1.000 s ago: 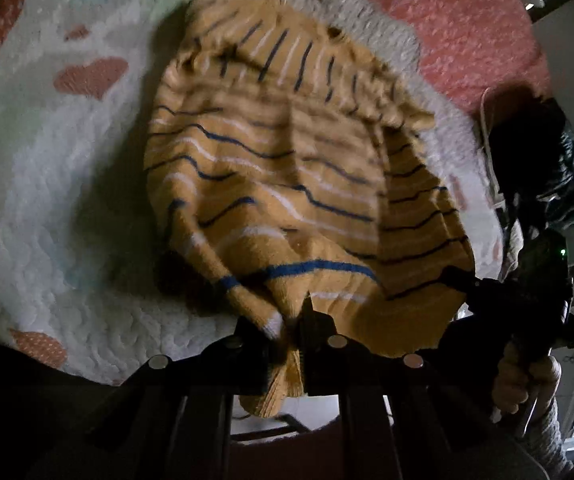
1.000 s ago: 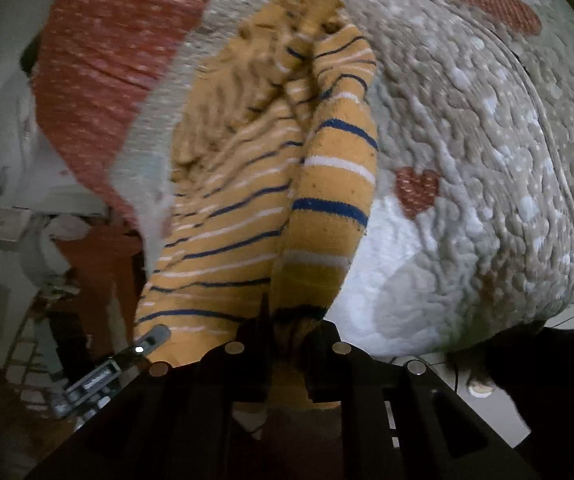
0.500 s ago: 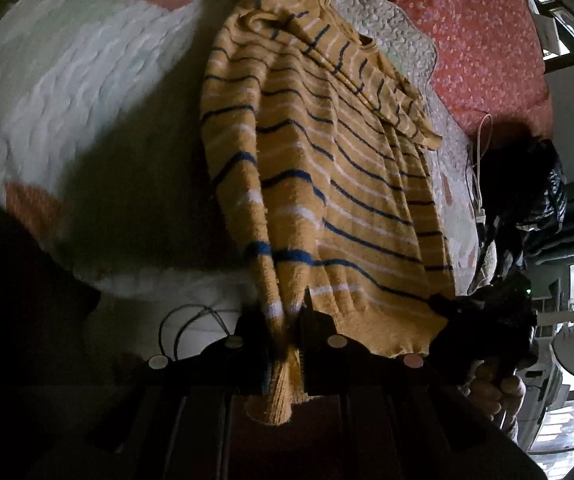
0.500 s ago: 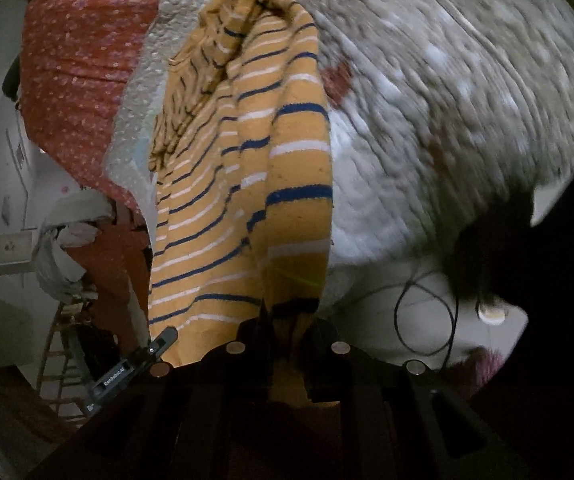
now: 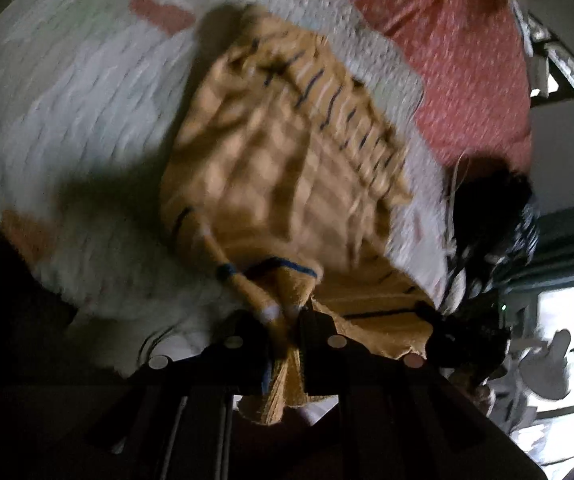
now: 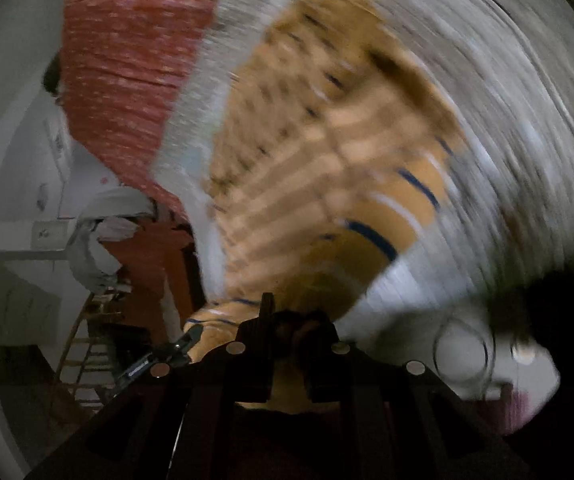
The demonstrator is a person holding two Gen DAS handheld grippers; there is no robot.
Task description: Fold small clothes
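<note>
The striped yellow sweater [image 5: 287, 184] lies spread on the white quilted blanket [image 5: 67, 120], its far end flat on the quilt and its near hem lifted off the surface. Both views are smeared with blur, so the stripes and folds are hard to read. The left gripper [image 5: 287, 320] has its jaws closed tight on a bunched corner of the hem, with a tail of knit hanging down between and below the fingers. The right gripper [image 6: 289, 330] is likewise clamped on the other hem corner; yellow fabric shows on both sides of its fingers and beneath them. In the left view the right gripper appears at the sweater's far hem corner, well apart from the left one. Holding the two corners apart like this keeps the hem edge taut, which I judge serves to carry the bottom half up and over the chest for a crosswise fold. The fabric between them sags in loose waves, so the fold looks barely begun. Beyond the quilt lies a red patterned bedcover [image 5: 467, 60], and a dark bundle [image 5: 491, 208] sits at the bed's edge
</note>
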